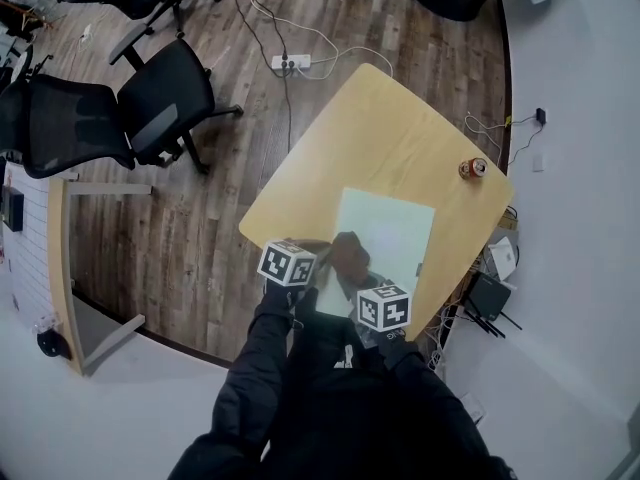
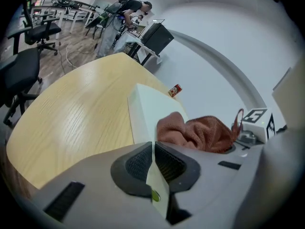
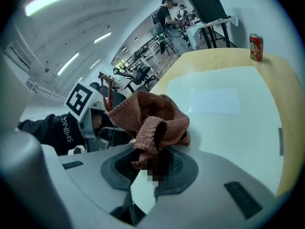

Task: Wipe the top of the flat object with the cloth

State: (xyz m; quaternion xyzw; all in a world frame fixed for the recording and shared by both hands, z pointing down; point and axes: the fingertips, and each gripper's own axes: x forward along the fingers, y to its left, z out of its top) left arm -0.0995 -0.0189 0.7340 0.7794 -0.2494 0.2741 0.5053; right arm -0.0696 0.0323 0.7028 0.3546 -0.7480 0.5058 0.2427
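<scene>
A flat white board point(image 1: 392, 230) lies on the near part of the light wooden table point(image 1: 400, 133). My left gripper point(image 2: 153, 152) is shut on the board's near edge, which runs thin between its pads; in the head view that gripper point(image 1: 308, 286) sits at the board's near-left corner. A bunched reddish-brown cloth point(image 3: 153, 116) is clamped in my right gripper point(image 3: 153, 165) and rests on the board's point(image 3: 224, 109) near end. From the left gripper view the cloth point(image 2: 200, 132) lies just right of the jaws, with the right gripper's marker cube point(image 2: 257, 119) behind it.
A red drink can point(image 1: 472, 168) stands near the table's far right edge, also seen as the can point(image 3: 256, 46). Black office chairs point(image 1: 165, 98) and a power strip point(image 1: 290, 63) with cables are on the wood floor to the left. A person point(image 3: 167, 11) works at a distant desk.
</scene>
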